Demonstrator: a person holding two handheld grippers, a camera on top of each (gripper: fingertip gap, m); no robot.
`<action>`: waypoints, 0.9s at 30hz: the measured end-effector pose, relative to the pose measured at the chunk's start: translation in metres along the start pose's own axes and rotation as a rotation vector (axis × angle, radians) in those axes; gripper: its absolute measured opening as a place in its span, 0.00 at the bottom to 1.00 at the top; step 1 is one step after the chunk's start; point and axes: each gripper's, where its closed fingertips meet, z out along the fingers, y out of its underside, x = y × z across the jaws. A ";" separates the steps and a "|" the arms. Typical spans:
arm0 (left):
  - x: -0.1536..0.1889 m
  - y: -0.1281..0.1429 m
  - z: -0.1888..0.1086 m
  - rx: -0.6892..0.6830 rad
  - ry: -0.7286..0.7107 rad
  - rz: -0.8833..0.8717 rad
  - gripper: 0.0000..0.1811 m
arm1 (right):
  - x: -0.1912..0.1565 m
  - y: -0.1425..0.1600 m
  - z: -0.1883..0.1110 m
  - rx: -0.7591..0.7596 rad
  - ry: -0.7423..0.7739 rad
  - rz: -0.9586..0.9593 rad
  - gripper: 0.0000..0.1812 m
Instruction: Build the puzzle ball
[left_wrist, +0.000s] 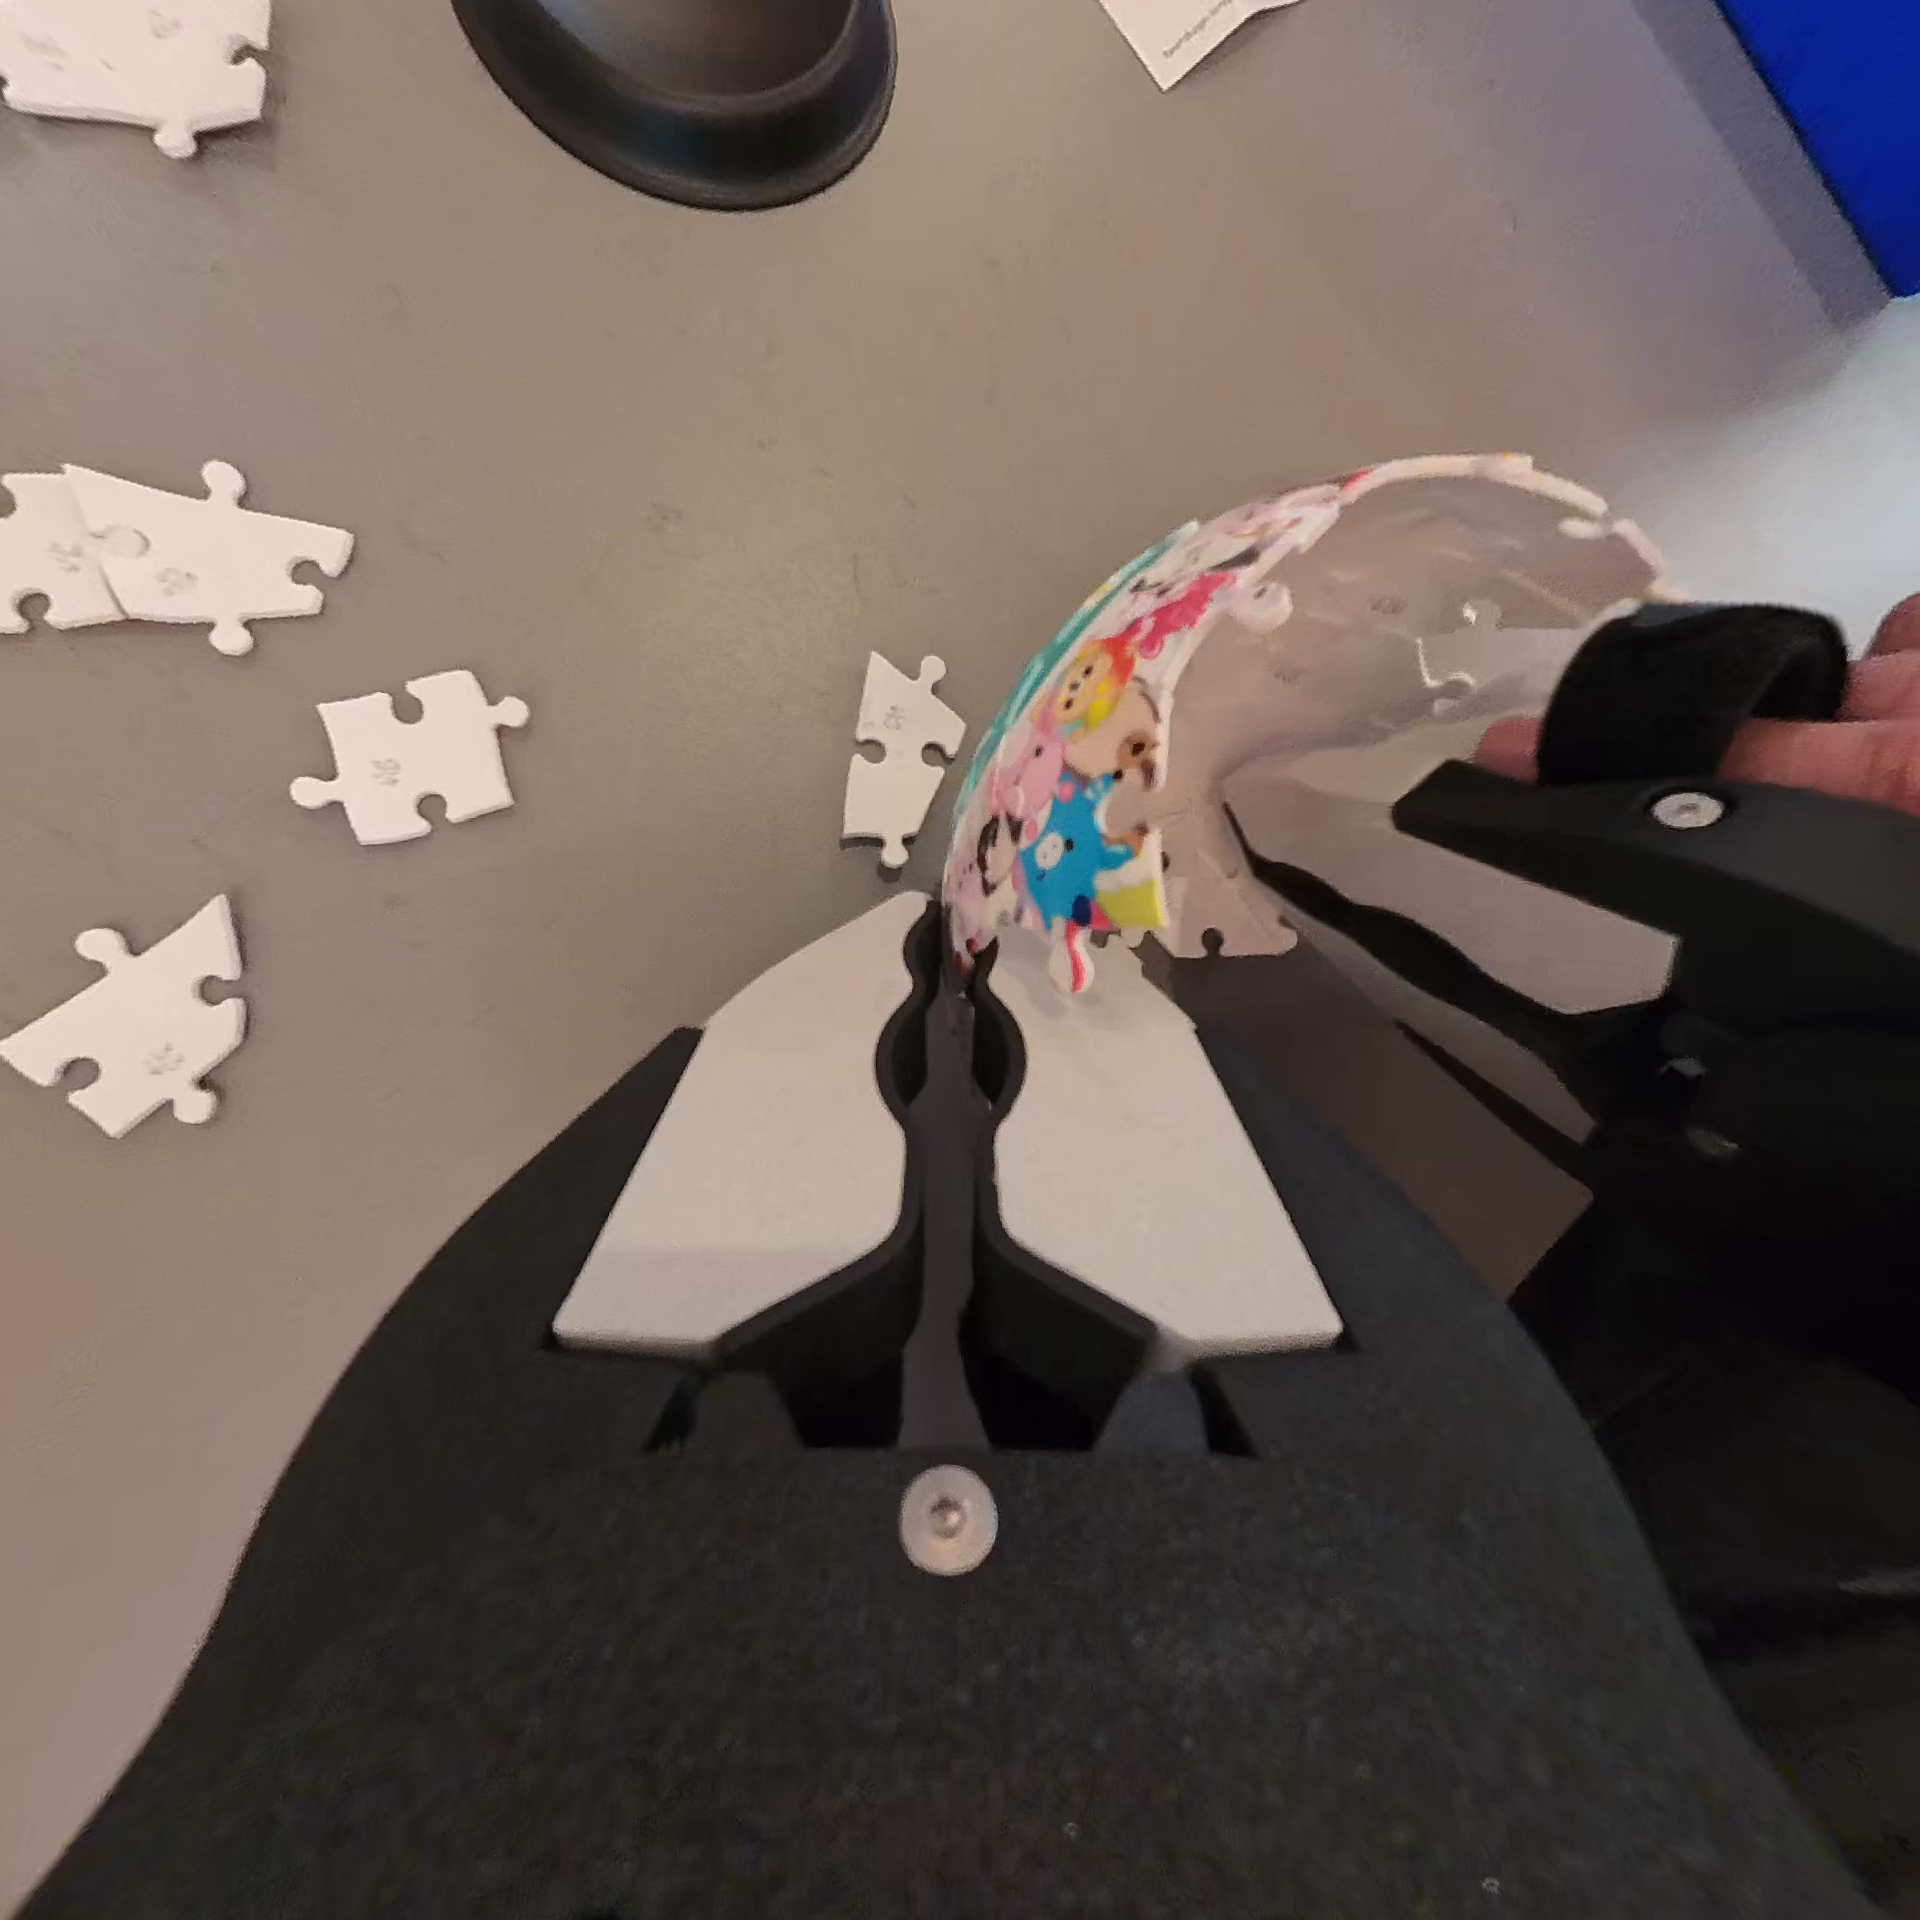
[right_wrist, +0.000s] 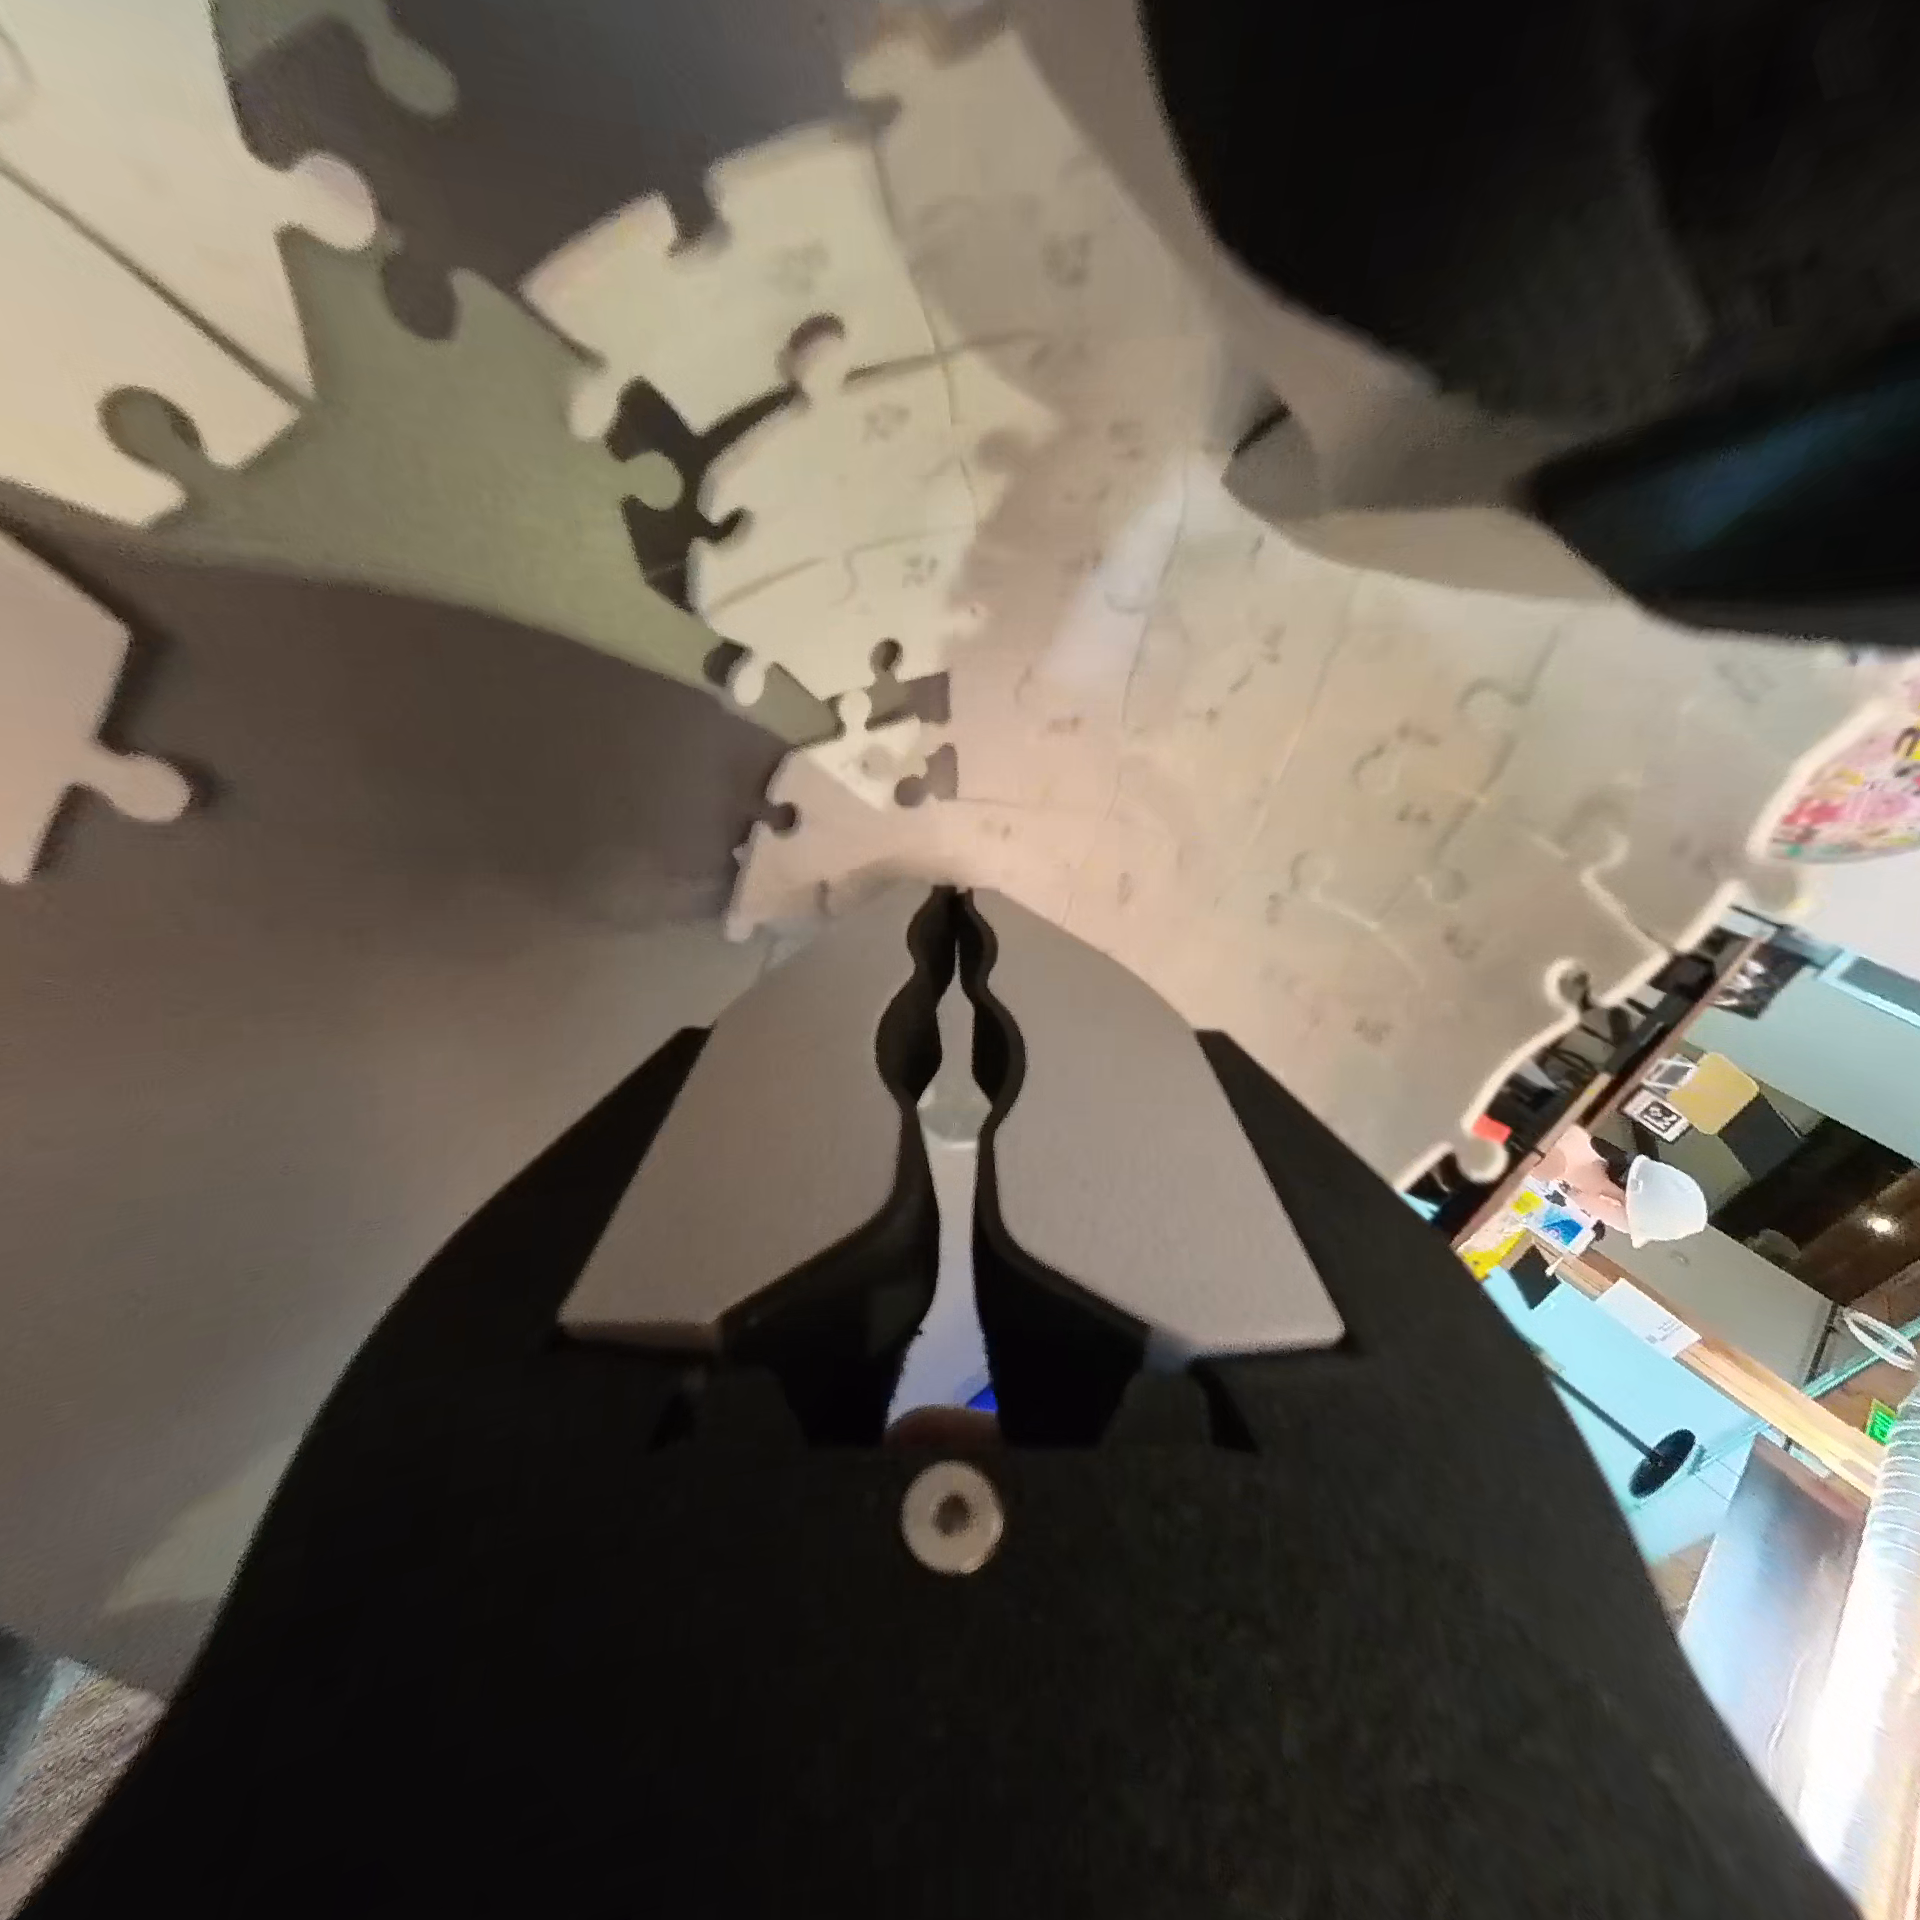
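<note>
step: mid-build, both hand-held grippers, left (left_wrist: 951, 961) and right (right_wrist: 954, 914), clenched on the half-built shell (left_wrist: 1081, 748) | next: probably free one, grab loose piece (left_wrist: 896, 764) just ahead-left

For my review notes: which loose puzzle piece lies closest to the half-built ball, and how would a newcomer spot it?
On the grey table, find the colourful curved shell of the puzzle ball pinched by the left gripper. Just left of the shell lies one white piece. Unlike the other loose pieces, spread far to the left, it sits alone beside the shell.
</note>
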 end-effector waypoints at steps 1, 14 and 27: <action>0.000 0.000 0.000 0.001 0.003 -0.003 0.01 | -0.002 0.002 -0.002 0.001 -0.008 0.002 0.00; -0.003 -0.001 -0.002 0.006 -0.031 0.011 0.01 | -0.009 -0.001 -0.003 0.039 -0.002 0.013 0.00; 0.000 0.000 -0.006 0.042 -0.079 0.031 0.01 | -0.002 -0.020 -0.044 0.337 0.105 0.375 0.10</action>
